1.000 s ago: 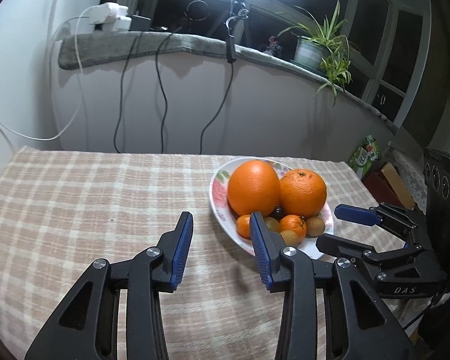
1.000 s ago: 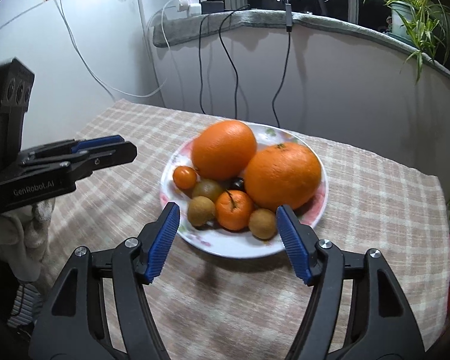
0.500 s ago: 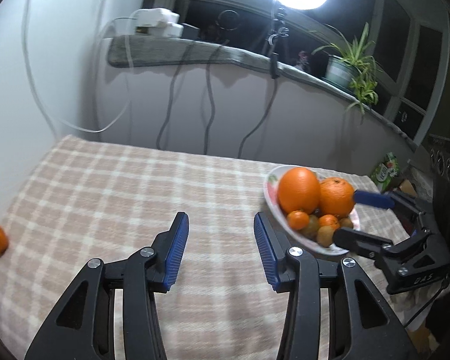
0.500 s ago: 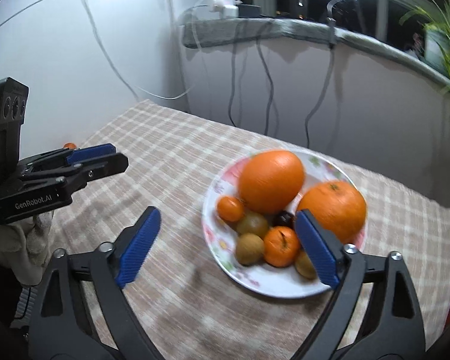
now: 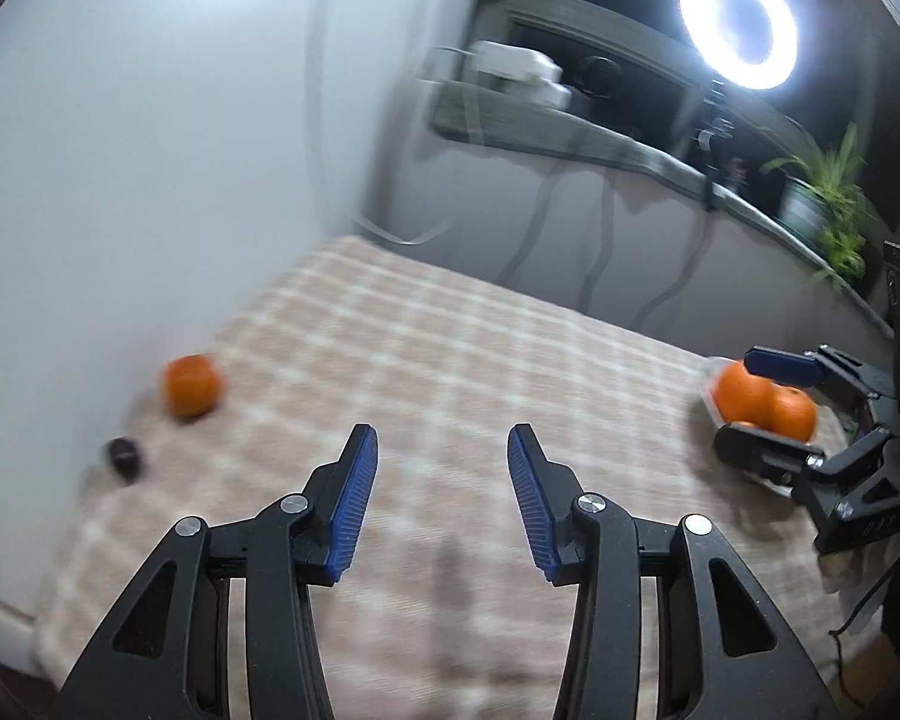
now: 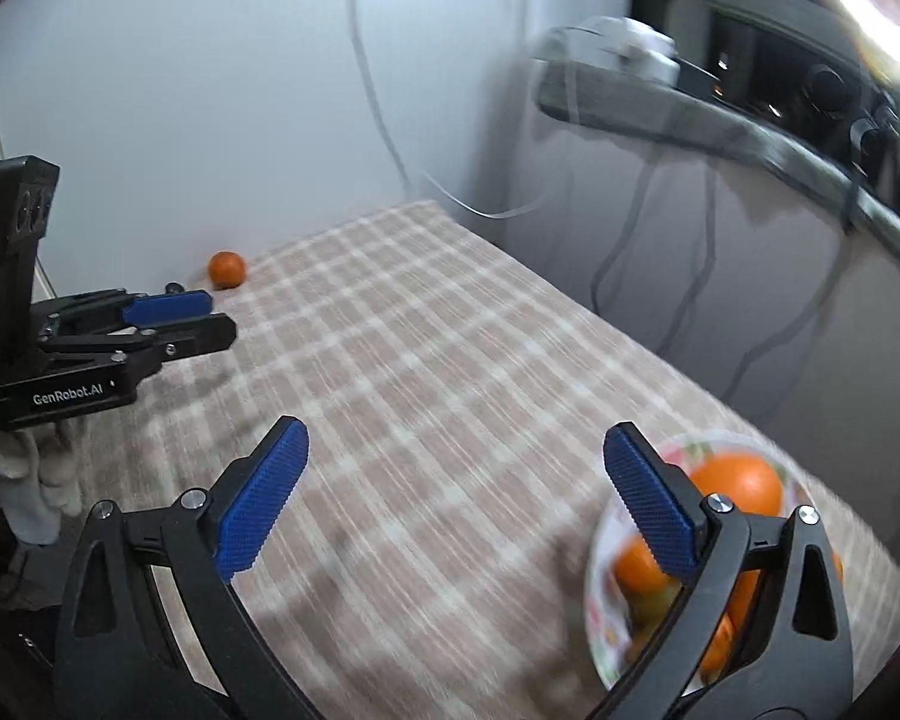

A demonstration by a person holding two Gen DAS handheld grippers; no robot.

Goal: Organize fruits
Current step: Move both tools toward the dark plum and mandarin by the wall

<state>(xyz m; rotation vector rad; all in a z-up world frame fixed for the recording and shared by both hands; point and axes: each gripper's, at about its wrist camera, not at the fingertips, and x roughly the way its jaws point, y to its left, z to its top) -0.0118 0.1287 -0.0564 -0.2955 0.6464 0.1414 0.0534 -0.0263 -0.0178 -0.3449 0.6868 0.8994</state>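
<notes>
Orange mandarin (image 5: 190, 384), one, dark fruit (image 5: 124, 453), one (blurred)

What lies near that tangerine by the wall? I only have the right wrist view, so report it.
Observer: A small dark fruit lies on the cloth beside the tangerine, apart from it and nearer the left camera.
Operator: Check the left gripper's jaws for me.
Observer: The left gripper is open, with only cloth showing between its jaws.
Operator: Now tell me where my own gripper sits.
Observer: The right gripper hangs at the plate, jaws wide, with two oranges showing between them.
</notes>
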